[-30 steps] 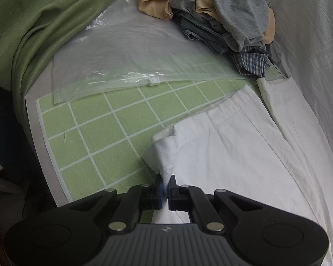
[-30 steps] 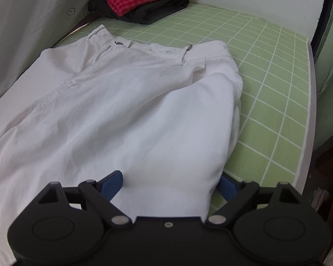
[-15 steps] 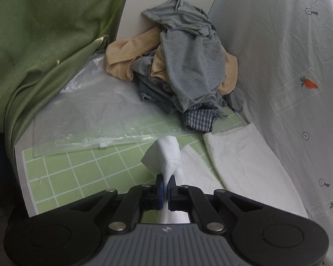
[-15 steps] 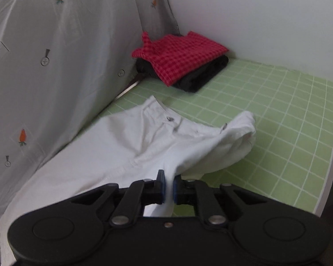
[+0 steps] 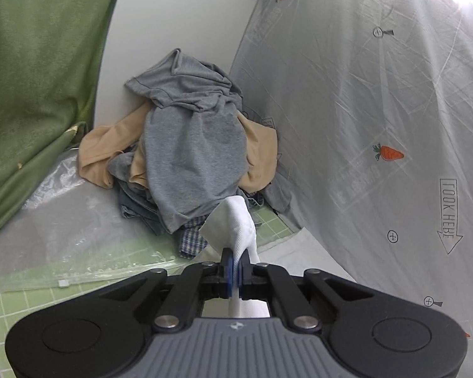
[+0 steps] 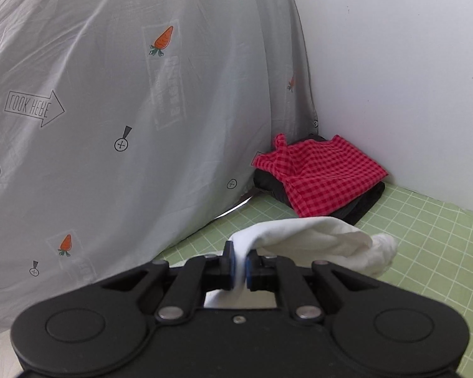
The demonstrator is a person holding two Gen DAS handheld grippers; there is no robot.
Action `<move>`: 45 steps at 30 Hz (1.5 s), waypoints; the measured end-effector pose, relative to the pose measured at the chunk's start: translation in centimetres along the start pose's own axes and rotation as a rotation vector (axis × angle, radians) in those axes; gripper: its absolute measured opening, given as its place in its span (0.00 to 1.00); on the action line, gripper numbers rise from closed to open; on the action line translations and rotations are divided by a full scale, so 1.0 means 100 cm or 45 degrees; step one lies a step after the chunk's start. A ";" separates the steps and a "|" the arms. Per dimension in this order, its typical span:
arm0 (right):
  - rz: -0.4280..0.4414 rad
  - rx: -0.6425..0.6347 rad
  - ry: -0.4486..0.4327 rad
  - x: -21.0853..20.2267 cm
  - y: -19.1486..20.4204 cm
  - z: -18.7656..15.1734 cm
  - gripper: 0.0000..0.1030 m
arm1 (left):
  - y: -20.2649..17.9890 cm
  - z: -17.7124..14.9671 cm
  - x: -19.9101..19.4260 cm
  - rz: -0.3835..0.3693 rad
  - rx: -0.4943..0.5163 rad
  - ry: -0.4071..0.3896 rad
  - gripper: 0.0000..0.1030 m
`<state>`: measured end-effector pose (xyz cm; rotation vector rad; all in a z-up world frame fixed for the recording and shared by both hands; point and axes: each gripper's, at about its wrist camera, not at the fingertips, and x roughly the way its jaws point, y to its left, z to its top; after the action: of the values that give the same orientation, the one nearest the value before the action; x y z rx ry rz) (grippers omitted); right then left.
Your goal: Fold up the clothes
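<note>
White trousers [image 5: 236,223] held up at two points, one in each wrist view; left gripper [image 5: 235,266] with its blue pads pressed together on a bunched white edge that rises in a soft peak ahead of the fingers; right gripper [image 6: 240,267] likewise clamped on a fold of the same cloth [image 6: 315,239], which rolls away to the right in a loose, sagging tube above the green gridded mat [image 6: 425,236]. A further flat stretch of white fabric lies on the mat below the left gripper, beside the carrot-print sheet [image 5: 378,126]. Behind: a heap of unfolded clothes [image 5: 189,145] topped by a grey T-shirt, a clear zip bag [image 5: 78,252], and, in the right view, a folded red gingham garment [image 6: 318,173] stacked on a dark one in the corner.

Handling, as judged: woven cotton, light to moderate in weight, limp, no stiffness to hold a crease unaided; it droops wherever unsupported and will slip if pinched through one thin layer. Best holds are the thick seamed parts, waistband or hem, taken through doubled cloth and kept level with each other so that the fold falls square.
</note>
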<state>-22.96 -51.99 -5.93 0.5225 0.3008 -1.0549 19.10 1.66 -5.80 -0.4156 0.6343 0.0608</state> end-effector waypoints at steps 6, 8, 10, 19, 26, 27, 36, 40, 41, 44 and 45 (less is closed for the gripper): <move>0.032 -0.022 0.071 0.102 0.032 0.029 0.06 | -0.108 0.019 0.112 -0.073 0.159 0.012 0.03; 0.063 0.035 0.119 0.162 0.039 0.041 0.08 | -0.148 0.022 0.151 -0.115 0.220 0.003 0.15; 0.045 0.133 0.139 0.202 0.045 0.047 0.24 | -0.181 0.023 0.183 -0.142 0.265 0.004 0.37; -0.131 -0.114 0.301 0.185 0.048 -0.034 0.82 | -0.094 -0.050 0.184 0.145 0.186 0.252 0.86; -0.189 0.144 0.509 0.165 0.004 -0.094 0.84 | -0.045 -0.091 0.183 0.214 0.159 0.410 0.86; -0.180 0.185 0.523 0.168 0.001 -0.098 0.84 | -0.042 -0.093 0.184 0.210 0.150 0.417 0.86; -0.138 0.385 0.613 0.200 -0.003 -0.117 0.86 | -0.047 -0.094 0.202 0.330 0.066 0.407 0.39; -0.138 0.300 0.613 0.198 -0.004 -0.115 0.24 | -0.040 -0.090 0.201 0.322 0.008 0.415 0.07; -0.121 0.295 0.615 0.196 -0.006 -0.114 0.18 | -0.039 -0.090 0.198 0.313 0.012 0.412 0.06; -0.099 0.291 0.610 0.187 -0.018 -0.111 0.10 | -0.033 -0.090 0.183 0.277 0.035 0.417 0.04; -0.096 0.292 0.606 0.183 -0.024 -0.110 0.10 | -0.031 -0.091 0.177 0.264 0.041 0.421 0.04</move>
<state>-16.34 -60.56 -24.44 0.9779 0.6258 -1.0354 28.81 -6.02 -21.67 -0.3294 1.0022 0.1814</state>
